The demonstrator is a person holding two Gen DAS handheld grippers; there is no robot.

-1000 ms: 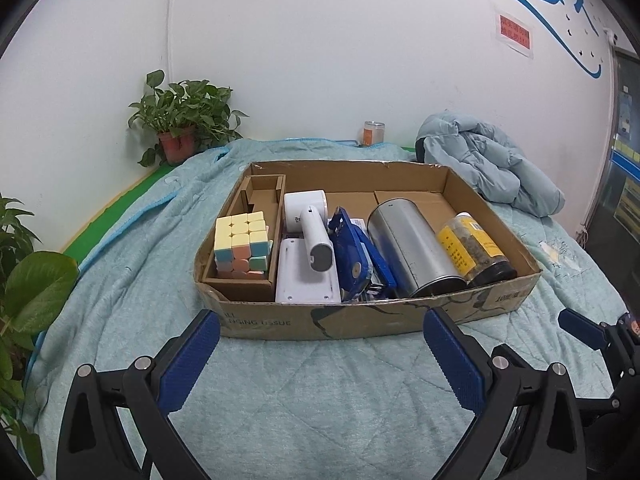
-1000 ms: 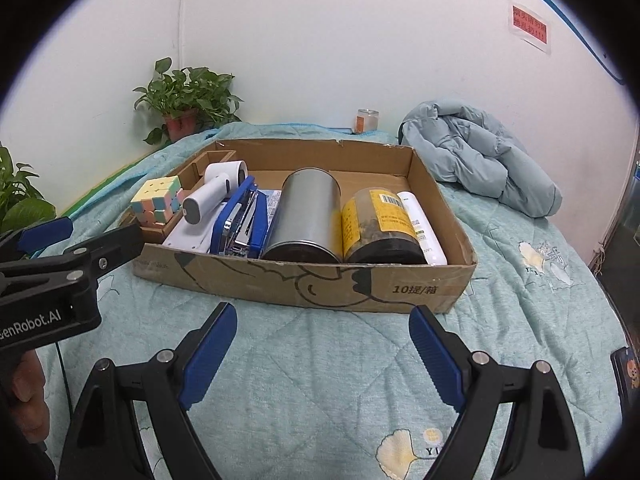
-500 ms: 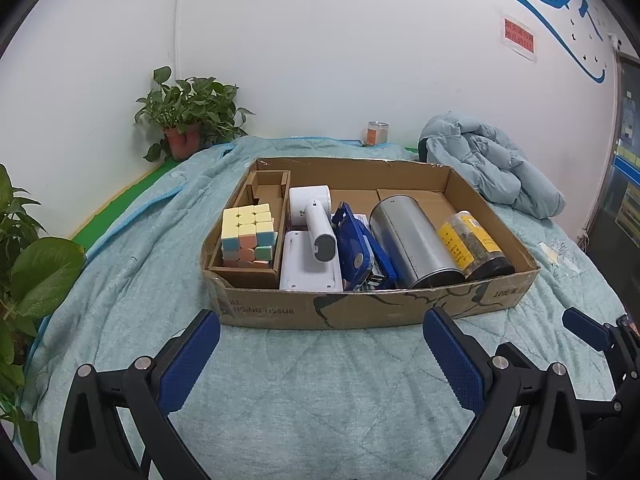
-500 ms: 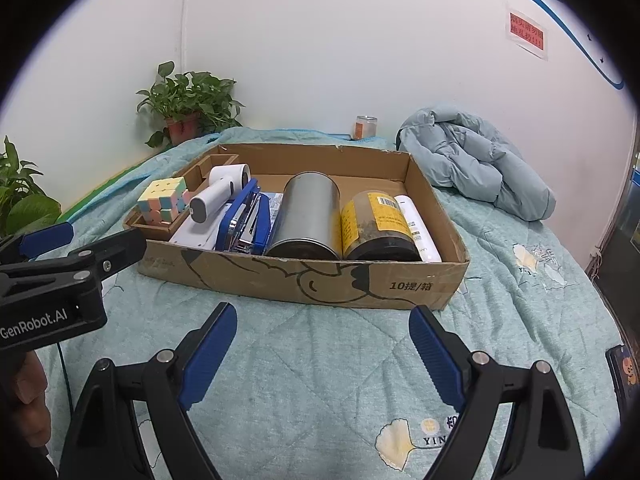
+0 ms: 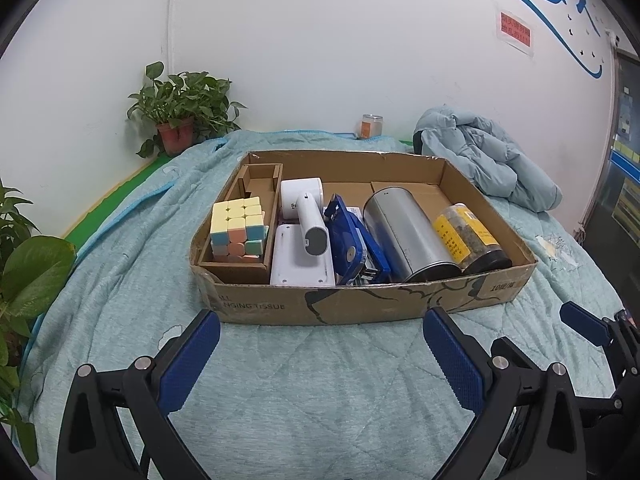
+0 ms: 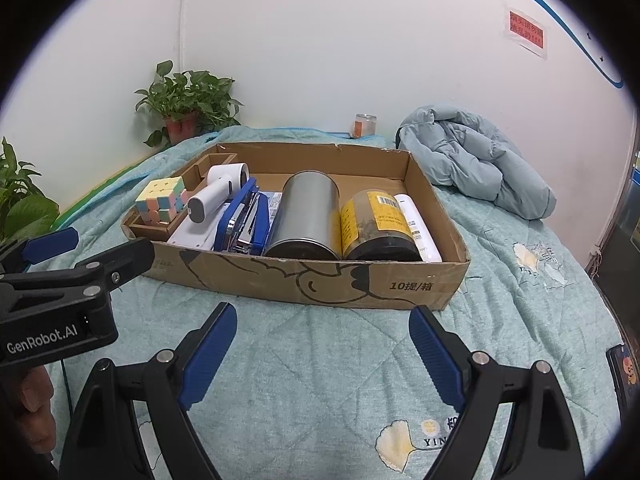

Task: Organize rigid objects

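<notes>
A shallow cardboard box (image 5: 360,304) (image 6: 320,280) lies on the teal quilt. In it, left to right: a pastel puzzle cube (image 5: 238,230) (image 6: 160,200) in a small cardboard tray, a white handheld device (image 5: 308,220) (image 6: 212,194), a blue stapler (image 5: 352,244) (image 6: 242,220), a silver can (image 5: 404,236) (image 6: 306,216), a yellow-labelled jar (image 5: 468,238) (image 6: 376,224) and a white tube (image 6: 418,226). My left gripper (image 5: 320,354) is open and empty in front of the box. My right gripper (image 6: 320,350) is open and empty, also before the box.
A potted plant (image 5: 180,112) stands at the back left, and large leaves (image 5: 28,276) hang at the left edge. A small jar (image 5: 371,126) stands by the wall. A bundled light-blue jacket (image 5: 488,160) lies at the back right. A dark phone (image 6: 622,368) lies at the right.
Both grippers have drawn back a little from the box, so it looks slightly smaller and farther. Both stay open and empty. Nothing in the box has moved.
</notes>
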